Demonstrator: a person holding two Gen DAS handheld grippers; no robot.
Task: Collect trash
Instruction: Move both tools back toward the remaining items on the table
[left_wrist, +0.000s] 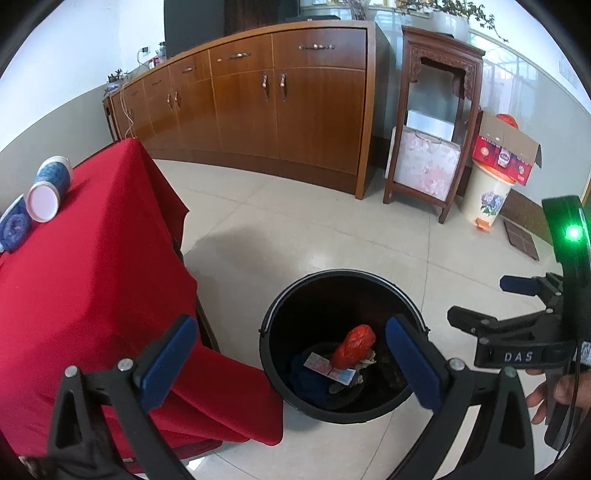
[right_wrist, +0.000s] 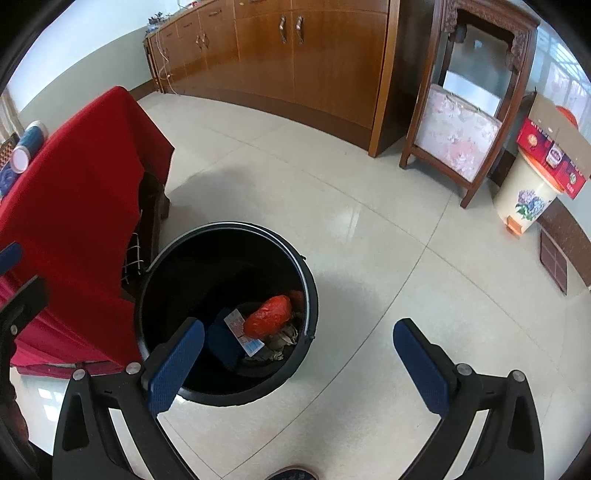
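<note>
A black bin (left_wrist: 343, 275) (right_wrist: 229, 225) stands on the tiled floor beside a table under a red cloth (left_wrist: 92, 258) (right_wrist: 74, 166). Inside lie a crumpled red bag (left_wrist: 352, 347) (right_wrist: 267, 315), a white and blue paper packet (left_wrist: 328, 367) (right_wrist: 243, 332) and other scraps. My left gripper (left_wrist: 291, 354) hangs above the bin's left side, open wide and empty. Above the bin's right side, my right gripper (right_wrist: 299, 365) is also open and empty. Two blue and white cans (left_wrist: 50, 188) (right_wrist: 29, 146) lie on the cloth.
A long wooden sideboard (left_wrist: 288, 103) lines the far wall. To its right stand a carved stand with a floral cushion (left_wrist: 428, 162), a cream pedal bin (left_wrist: 487, 199) under a cardboard box (left_wrist: 506, 147), and a dark floor mat (left_wrist: 521, 240).
</note>
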